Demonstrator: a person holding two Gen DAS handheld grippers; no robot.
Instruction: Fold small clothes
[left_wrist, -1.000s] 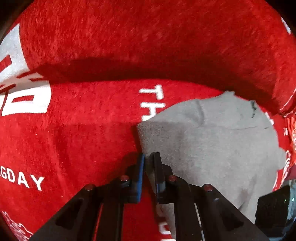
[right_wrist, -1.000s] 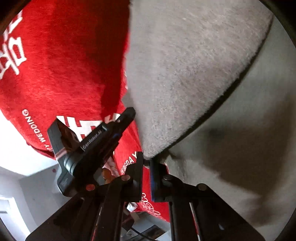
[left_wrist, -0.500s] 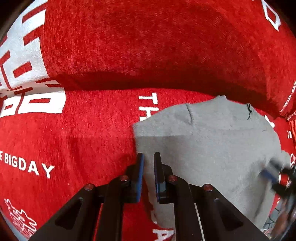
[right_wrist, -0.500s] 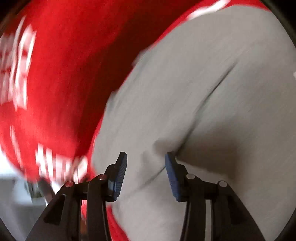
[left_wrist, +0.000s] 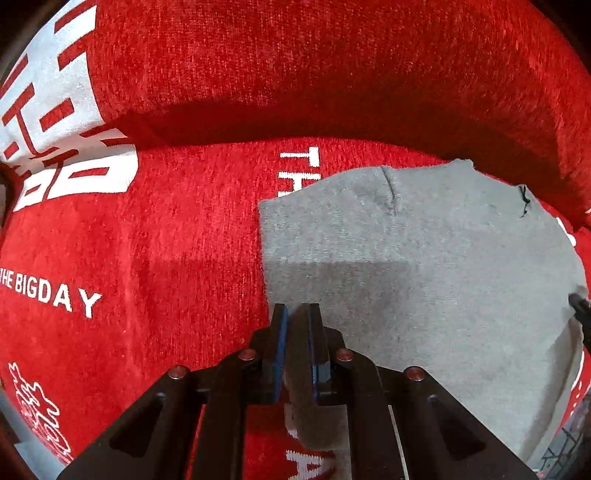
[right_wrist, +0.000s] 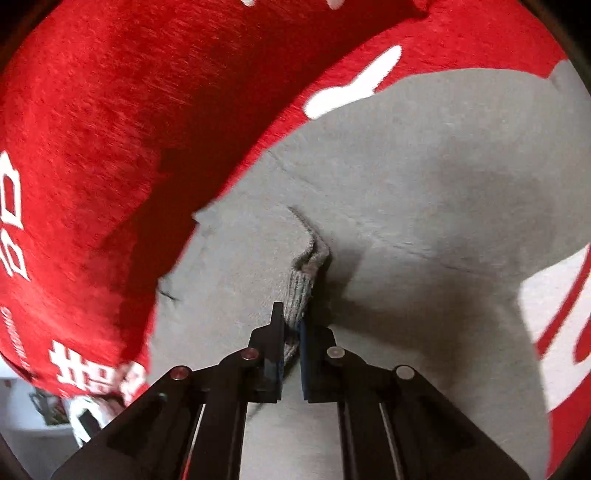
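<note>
- A small grey garment (left_wrist: 417, 266) lies spread flat on a red cover (left_wrist: 155, 236) printed with white lettering, close under the raised red back cushion (left_wrist: 314, 62).
- The left gripper (left_wrist: 295, 314) sits at the garment's near left edge, its jaws drawn narrow; grey cloth shows between the blue pads (left_wrist: 282, 343), so it looks pinched, though how firmly I cannot tell.
- The right gripper (right_wrist: 291, 321) has its jaws nearly together on a ribbed grey cuff (right_wrist: 303, 288), which bunches up out of the flat cloth.
- Risk, as I judge it: the cuff is thick and gathered, so only a little may be caught, and a quick lift could let it slip free.
- If the two grippers pull unevenly, the knit could stretch and the fold would land crooked.
- The fuzzy cover may drag on the cloth and ruck the layer below.
- Edges: the left side runs straight and clean; the far edge stops just short of the cushion's shadow, leaving little room that way.
- Open red cover lies to the left and toward the front, the better side for carrying a fold.
</note>
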